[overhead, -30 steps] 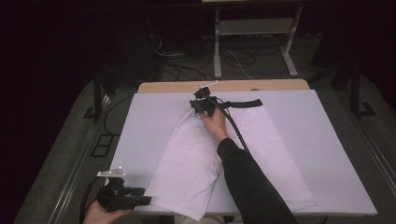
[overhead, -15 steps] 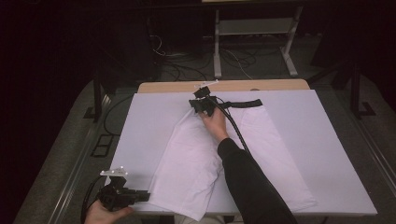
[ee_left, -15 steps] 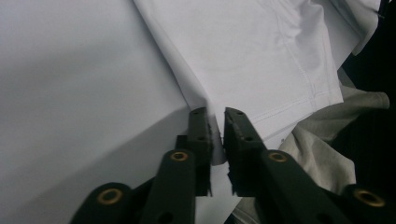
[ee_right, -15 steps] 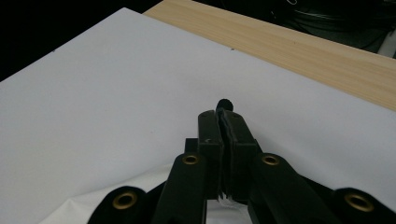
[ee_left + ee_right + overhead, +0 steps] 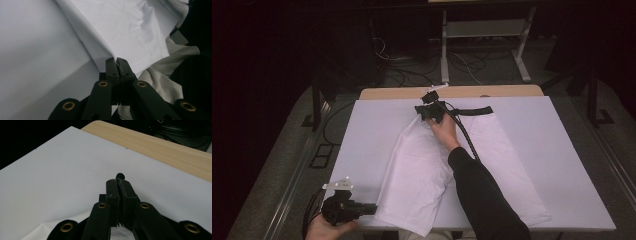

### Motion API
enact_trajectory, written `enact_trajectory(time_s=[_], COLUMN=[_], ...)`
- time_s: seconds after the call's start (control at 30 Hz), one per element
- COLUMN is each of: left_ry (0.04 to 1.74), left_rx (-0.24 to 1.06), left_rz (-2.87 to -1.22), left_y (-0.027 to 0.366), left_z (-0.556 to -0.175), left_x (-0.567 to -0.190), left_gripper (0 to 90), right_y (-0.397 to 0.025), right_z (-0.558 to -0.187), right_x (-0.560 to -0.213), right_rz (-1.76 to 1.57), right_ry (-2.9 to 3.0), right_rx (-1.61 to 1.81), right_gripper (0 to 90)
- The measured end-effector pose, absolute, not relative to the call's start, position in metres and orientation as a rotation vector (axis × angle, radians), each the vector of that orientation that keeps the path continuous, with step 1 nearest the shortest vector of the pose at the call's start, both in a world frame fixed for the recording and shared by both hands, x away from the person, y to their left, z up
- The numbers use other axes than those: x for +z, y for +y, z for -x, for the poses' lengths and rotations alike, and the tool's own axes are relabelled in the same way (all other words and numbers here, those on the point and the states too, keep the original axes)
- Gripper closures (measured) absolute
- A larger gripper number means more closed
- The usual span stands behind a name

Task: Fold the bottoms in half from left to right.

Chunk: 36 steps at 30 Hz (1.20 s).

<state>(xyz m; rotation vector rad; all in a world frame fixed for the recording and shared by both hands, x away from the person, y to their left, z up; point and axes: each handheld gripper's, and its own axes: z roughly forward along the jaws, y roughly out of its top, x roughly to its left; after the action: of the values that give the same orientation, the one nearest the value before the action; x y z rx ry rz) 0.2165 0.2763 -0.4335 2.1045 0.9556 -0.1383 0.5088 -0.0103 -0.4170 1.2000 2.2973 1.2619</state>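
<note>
White trousers [image 5: 492,150] with a black waistband [image 5: 474,111] lie spread on the white-covered table [image 5: 377,130]. My left gripper [image 5: 368,209] is at the table's front left, shut on the hem corner of the left trouser leg [image 5: 417,175]. In the left gripper view the jaws meet on the white fabric [image 5: 125,25] at the left gripper [image 5: 116,60]. My right gripper [image 5: 427,111] is at the far end by the waistband. In the right gripper view the right gripper [image 5: 119,181] is shut, with a black bit of waistband [image 5: 120,175] at its tips.
A bare wooden strip [image 5: 492,91] runs along the table's far edge. Behind it are a metal stand [image 5: 482,30] and floor cables [image 5: 387,52]. The person's dark sleeve [image 5: 482,195] lies over the trousers. White tabletop lies open at left and right.
My left gripper has shifted slightly along the front edge with the hem. The right hand and gripper have stayed in place.
</note>
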Motion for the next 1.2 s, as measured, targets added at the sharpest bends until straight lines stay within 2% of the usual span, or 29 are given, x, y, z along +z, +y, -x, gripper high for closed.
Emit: enact_trajectory(time_s=[0.57,1.2], left_ry=[0.692,0.538], left_rx=[-0.125,-0.155], left_rz=[-2.159,-2.18], left_y=[0.225,0.187], left_z=[-0.214,-0.219], left_x=[-0.404,-0.392], left_gripper=[87.3,87.3], right_y=[-0.03,-0.055], right_z=[-0.512,-0.517], right_x=[-0.396,-0.383], right_rz=[-1.168,-1.196], right_ry=[2.309,2.296], right_rx=[1.226,1.228], right_gripper=[85.6,85.6])
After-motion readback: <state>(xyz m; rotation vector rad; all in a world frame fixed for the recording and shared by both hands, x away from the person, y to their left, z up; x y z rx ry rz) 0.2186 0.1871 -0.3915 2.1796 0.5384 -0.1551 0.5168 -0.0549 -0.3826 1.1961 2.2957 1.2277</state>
